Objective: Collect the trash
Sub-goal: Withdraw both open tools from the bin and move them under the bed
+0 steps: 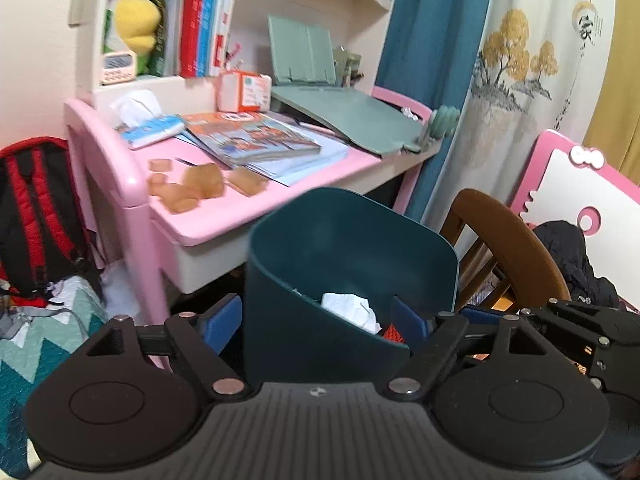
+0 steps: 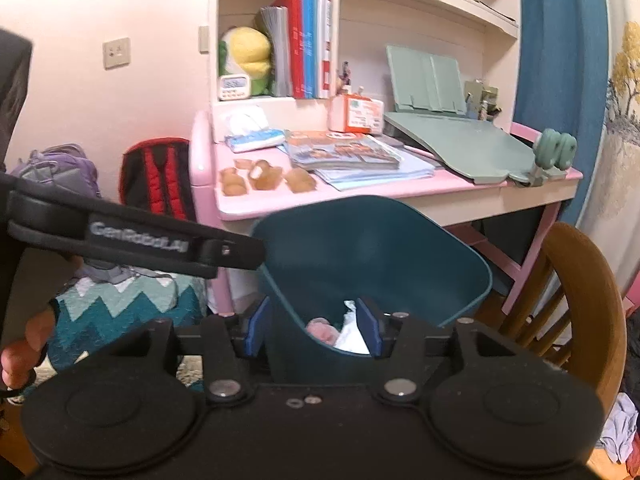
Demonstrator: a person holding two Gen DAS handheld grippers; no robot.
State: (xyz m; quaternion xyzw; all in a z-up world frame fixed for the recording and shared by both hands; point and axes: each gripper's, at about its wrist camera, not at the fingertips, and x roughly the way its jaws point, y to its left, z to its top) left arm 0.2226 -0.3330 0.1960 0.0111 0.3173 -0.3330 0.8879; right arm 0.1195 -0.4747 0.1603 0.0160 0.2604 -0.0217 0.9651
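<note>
Over the near rim of the bin [image 1: 352, 248], both claws stand released with nothing between their blue pads. The left claw [image 1: 316, 320] straddles the bin's front wall, one pad outside it and one over the opening; the right claw [image 2: 316, 330] sits the same way in its own view. Inside the bin lies white crumpled paper [image 1: 352, 310], with something pink [image 2: 322, 330] beside it. Beyond the bin, on the pink bench [image 1: 240, 212], brown wrappers [image 1: 200, 188] lie scattered near the front edge, left of the magazines [image 1: 256, 136]. My judgement: those wrappers come next. Reach past the bin, come down over one piece and pinch across its short side. The bin tilts, mouth toward the claws, its long axis running away and downward.
</note>
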